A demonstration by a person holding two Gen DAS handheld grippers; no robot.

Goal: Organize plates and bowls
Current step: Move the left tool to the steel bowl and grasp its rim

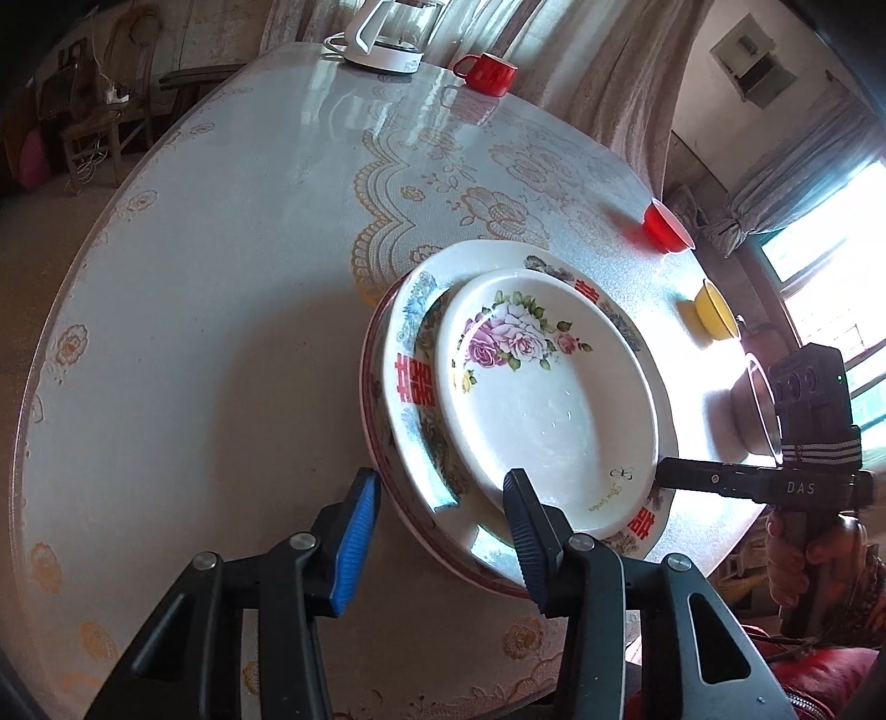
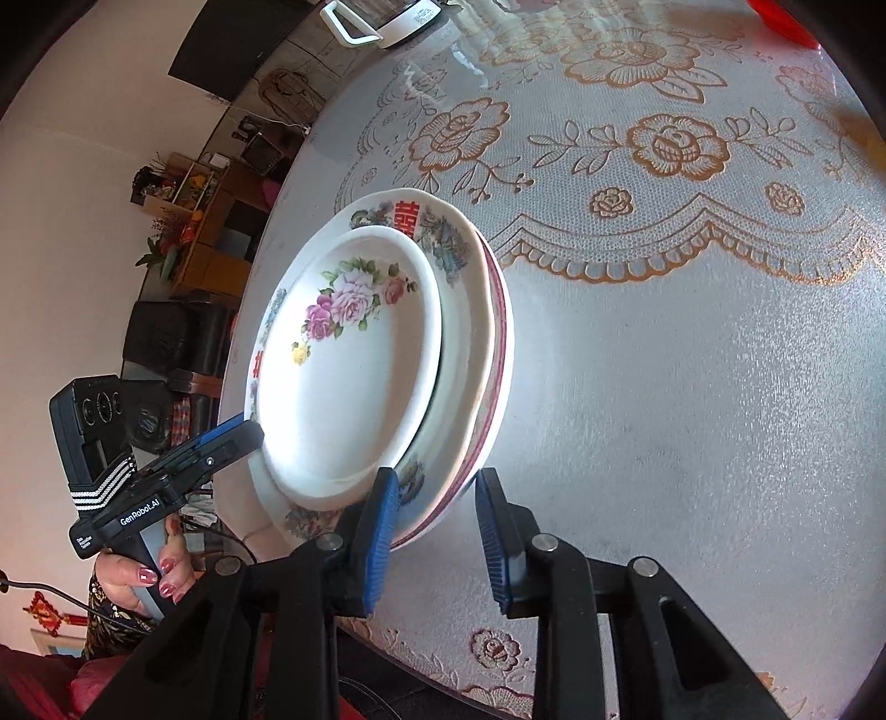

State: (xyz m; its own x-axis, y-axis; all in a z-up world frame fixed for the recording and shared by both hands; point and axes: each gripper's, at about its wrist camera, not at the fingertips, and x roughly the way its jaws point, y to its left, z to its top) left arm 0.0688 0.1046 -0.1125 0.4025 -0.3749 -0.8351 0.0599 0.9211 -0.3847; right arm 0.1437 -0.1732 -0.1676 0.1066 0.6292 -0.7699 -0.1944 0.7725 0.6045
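Closest to us in the left wrist view, our left gripper (image 1: 443,520) has its jaws spread and straddling the near rim of the plate stack (image 1: 398,387) — one blue pad outside the rim, the other over the upper plates — with no clear pinch yet. We count three plates: a small rose plate (image 1: 548,399) nested in a wider plate with red characters (image 1: 412,332), both on a red-rimmed plate at the bottom. Nothing lies in the rose plate. Beyond the stack, toward the window, a yellow bowl (image 1: 714,310) and a red bowl (image 1: 667,227) sit well apart from it; farther still, a red mug (image 1: 490,72) stands beside a white kettle (image 1: 382,39). From the stack's right, the other tool reaches its edge.

From the right wrist view, our right gripper (image 2: 437,531) likewise stands released, its fingers bracketing the stack's near edge: the left pad over the patterned rim, the right pad just outside. At the stack's far-left edge the left tool touches. The stack rests on the lace-covered table (image 2: 692,387), and we judge both hands equally near — closing on opposite rims would lift it level
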